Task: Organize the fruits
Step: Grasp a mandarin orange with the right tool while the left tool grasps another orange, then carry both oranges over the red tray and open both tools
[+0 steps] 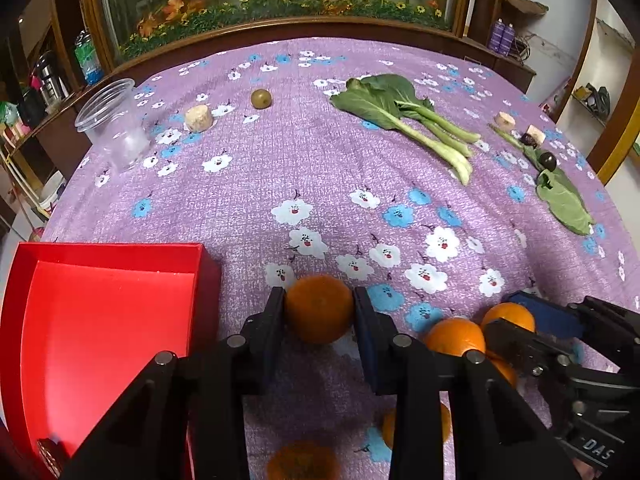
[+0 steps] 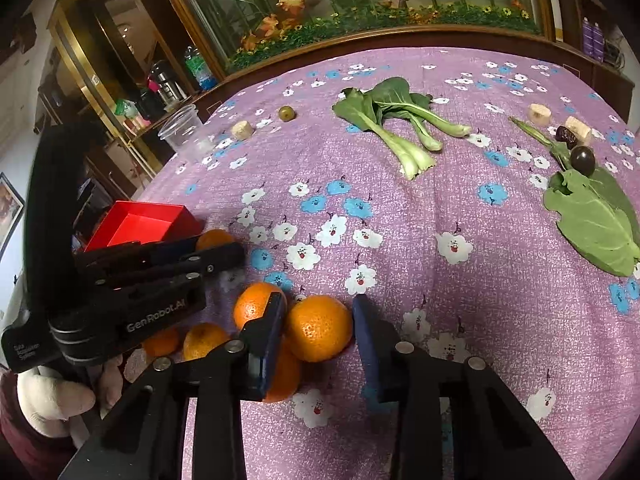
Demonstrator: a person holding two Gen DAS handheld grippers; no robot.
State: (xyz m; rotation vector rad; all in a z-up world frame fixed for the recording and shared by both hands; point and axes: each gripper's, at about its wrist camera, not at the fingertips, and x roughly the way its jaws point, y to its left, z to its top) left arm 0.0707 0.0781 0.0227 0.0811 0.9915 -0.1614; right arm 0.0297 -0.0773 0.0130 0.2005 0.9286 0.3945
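My left gripper point(image 1: 319, 300) is shut on an orange point(image 1: 319, 309), held just right of the red box point(image 1: 108, 320). In the right wrist view the left gripper point(image 2: 212, 246) shows at the left with that orange point(image 2: 214, 238) between its fingers. My right gripper point(image 2: 319, 312) stands around another orange point(image 2: 319, 328); a small gap shows at the right finger, so it is open. Several more oranges point(image 2: 256, 304) lie in a cluster beside it. The right gripper point(image 1: 516, 312) also shows in the left wrist view by two oranges point(image 1: 456, 336).
Bok choy point(image 1: 404, 112) lies mid-table on the purple flowered cloth point(image 1: 320, 184). A clear plastic cup point(image 1: 114, 124), a banana piece point(image 1: 198, 119) and a small green fruit point(image 1: 261, 98) sit far left. Banana pieces, dark fruits point(image 2: 582, 159) and a leaf point(image 2: 596, 220) lie right.
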